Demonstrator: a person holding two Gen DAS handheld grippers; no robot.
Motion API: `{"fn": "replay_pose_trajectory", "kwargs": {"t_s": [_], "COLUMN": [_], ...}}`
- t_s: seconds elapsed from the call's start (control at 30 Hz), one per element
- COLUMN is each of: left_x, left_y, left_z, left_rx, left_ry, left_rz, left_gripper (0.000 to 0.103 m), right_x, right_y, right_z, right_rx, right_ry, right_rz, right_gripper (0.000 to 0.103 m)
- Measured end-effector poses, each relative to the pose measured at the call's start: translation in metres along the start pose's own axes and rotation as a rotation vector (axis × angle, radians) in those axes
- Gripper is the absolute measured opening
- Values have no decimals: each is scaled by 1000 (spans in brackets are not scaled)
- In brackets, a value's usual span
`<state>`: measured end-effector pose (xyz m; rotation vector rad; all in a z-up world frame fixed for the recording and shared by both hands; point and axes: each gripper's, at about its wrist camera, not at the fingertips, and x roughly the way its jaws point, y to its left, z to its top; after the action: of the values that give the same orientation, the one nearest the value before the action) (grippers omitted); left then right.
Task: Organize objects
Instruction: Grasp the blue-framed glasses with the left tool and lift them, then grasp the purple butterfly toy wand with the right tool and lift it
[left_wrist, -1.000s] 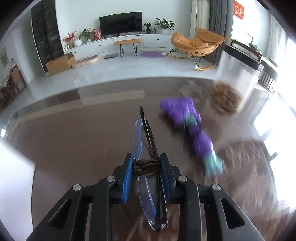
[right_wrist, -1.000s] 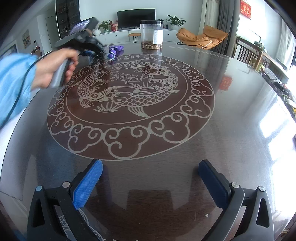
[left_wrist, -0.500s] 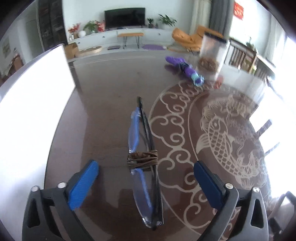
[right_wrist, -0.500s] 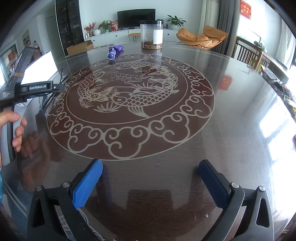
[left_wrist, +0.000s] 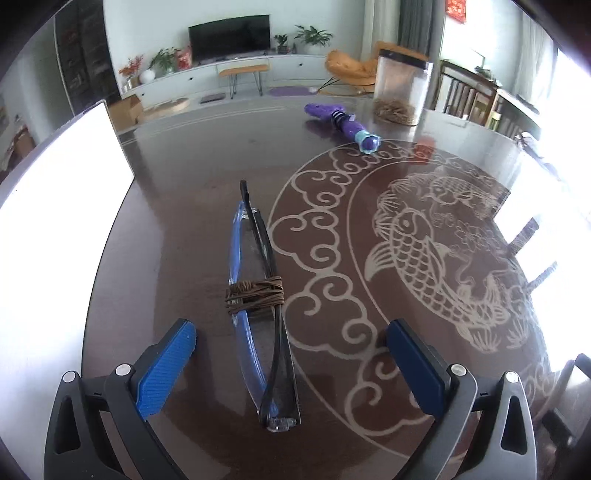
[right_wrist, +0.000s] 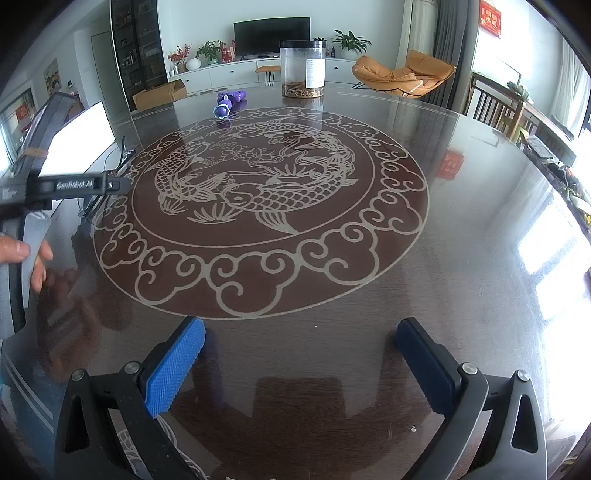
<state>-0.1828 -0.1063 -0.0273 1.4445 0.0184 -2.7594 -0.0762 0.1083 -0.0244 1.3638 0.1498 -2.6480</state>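
Two pairs of glasses (left_wrist: 258, 295), one blue and one black, are tied together with brown cord and lie flat on the dark glass table (left_wrist: 177, 192). My left gripper (left_wrist: 290, 332) stands wide open on either side of them, and its blue pads (left_wrist: 166, 369) do not touch them. In the right wrist view a hand (right_wrist: 22, 254) holds this gripper's body (right_wrist: 74, 184) at the far left edge. My right gripper (right_wrist: 299, 332) is open low over bare table near the front edge, with nothing between its fingers.
A purple toy (left_wrist: 341, 120) (right_wrist: 229, 101) lies at the far side of the table. Beside it stands a clear jar (left_wrist: 400, 88) (right_wrist: 303, 70) with brown bits at its bottom. A bright white panel (left_wrist: 62, 206) (right_wrist: 79, 140) stands at the table's left edge. A fish pattern (right_wrist: 258, 184) covers the middle.
My left gripper carried the tied glasses away from the purple toy toward the white panel, then opened; the glasses now lie on the table. The right gripper has not moved.
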Motion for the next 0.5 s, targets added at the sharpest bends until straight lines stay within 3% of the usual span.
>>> {"fn": "replay_pose_trajectory", "kwargs": {"t_s": [0.37, 0.5], "left_x": [-4, -4], "left_y": [-3, -2], "left_z": [-9, -9], "left_rx": [-20, -26], "left_ry": [-19, -20], "left_rz": [16, 17], "left_gripper": [103, 103], "right_x": [0, 12], "right_y": [0, 2], "right_z": [0, 19], "right_rx": [-1, -43], "right_ry": [1, 54], "right_rz": [1, 33], "right_gripper": [103, 103]}}
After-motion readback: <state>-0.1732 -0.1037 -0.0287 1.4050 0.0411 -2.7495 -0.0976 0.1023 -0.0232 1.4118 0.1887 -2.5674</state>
